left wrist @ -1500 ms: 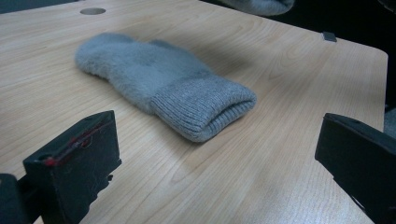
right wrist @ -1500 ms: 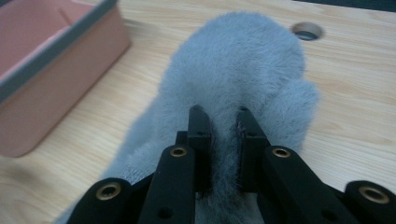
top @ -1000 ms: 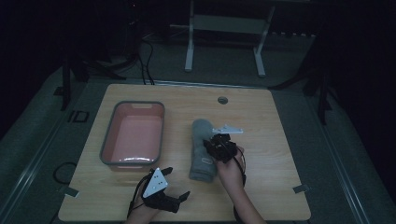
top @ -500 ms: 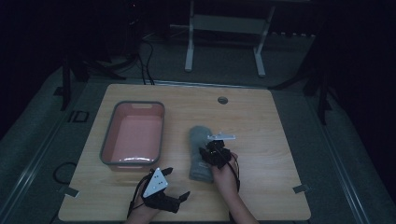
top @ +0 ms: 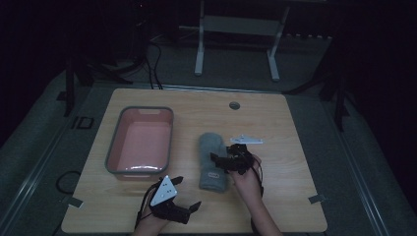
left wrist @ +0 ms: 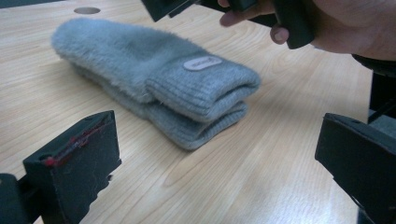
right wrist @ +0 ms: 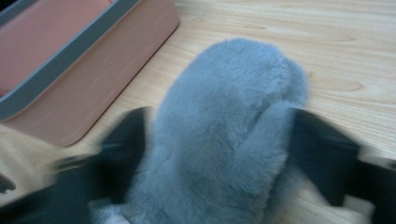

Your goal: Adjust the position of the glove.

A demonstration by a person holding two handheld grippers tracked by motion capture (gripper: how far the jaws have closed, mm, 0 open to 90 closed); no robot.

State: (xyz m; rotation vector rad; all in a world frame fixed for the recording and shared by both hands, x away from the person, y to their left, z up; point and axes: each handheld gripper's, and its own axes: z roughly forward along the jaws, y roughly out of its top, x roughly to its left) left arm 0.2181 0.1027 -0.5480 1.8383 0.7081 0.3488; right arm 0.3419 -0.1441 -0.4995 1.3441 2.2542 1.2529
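Note:
A pair of grey fuzzy mittens [top: 212,164] lies stacked on the wooden table [top: 290,123], ribbed cuffs toward the front edge. My right gripper [top: 222,156] hangs over their right side. Its jaws have just been opening and now stand wide on either side of the fluffy mitten [right wrist: 224,116], blurred in the right gripper view. My left gripper [top: 187,192] rests near the front edge, open and holding nothing. In the left gripper view the mittens [left wrist: 154,79] lie ahead of the left gripper [left wrist: 219,140], with the right hand [left wrist: 345,28] above them.
A pink tub with a grey rim [top: 114,142] stands left of the mittens, and its wall [right wrist: 107,70] is close to the right gripper's left jaw. A round hole [top: 234,105] sits near the table's far edge. Bare wood extends to the right.
The right gripper has sunk a little over the mittens and its jaws have spread wide around them. The left hand and the tub have stayed put.

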